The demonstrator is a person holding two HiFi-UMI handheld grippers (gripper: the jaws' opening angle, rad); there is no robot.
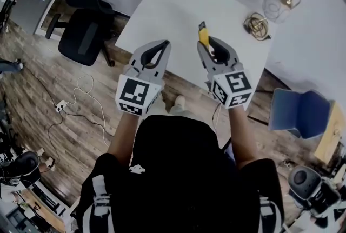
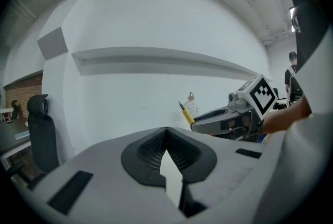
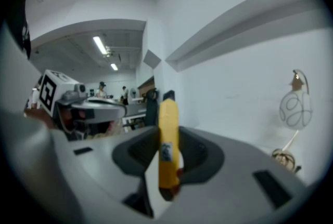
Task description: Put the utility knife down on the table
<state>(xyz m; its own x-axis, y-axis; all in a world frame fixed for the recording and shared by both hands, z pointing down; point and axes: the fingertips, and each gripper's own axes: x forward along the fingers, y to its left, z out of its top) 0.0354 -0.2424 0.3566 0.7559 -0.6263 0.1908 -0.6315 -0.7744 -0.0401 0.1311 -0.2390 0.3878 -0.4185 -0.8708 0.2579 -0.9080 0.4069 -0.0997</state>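
My right hand-held gripper (image 1: 210, 45), just right of centre in the head view, is clamped on a slim yellow plastic utility knife (image 1: 203, 35) with a black tip. The knife sticks out past the jaws, above the white counter (image 1: 162, 7). My left hand-held gripper (image 1: 162, 44), beside it at centre left, has its jaws together, holding nothing.

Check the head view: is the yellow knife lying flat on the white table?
No, the knife is gripped in the right gripper, which holds it up above the table.
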